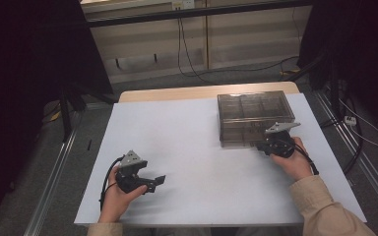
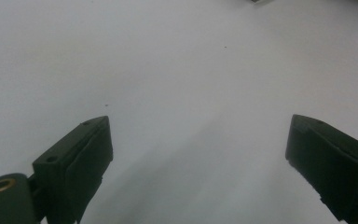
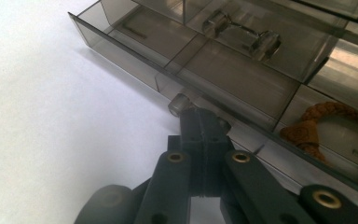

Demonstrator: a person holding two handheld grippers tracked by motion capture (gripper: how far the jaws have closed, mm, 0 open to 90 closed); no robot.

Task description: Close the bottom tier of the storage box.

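Observation:
A smoky clear drawer box (image 1: pixel 256 110) stands at the far right of the white table (image 1: pixel 187 142). My right gripper (image 1: pixel 265 146) sits at the box's near face. In the right gripper view it (image 3: pixel 200 120) is shut on the small clear handle (image 3: pixel 179 103) of a low drawer (image 3: pixel 233 79), which looks pulled out a little. A brown braided ring (image 3: pixel 328 114) lies in a compartment to the right. My left gripper (image 1: pixel 158 182) rests low at the near left, far from the box. Its jaws stand wide apart (image 2: pixel 198 149) over bare table.
Another clear bar handle (image 3: pixel 242 32) shows on a drawer higher in the box. The table's wooden far edge (image 1: pixel 202 92) shows beyond the white top. Cables (image 1: pixel 187 59) run over the floor behind, and a metal rail (image 1: pixel 54 167) lies along the left side.

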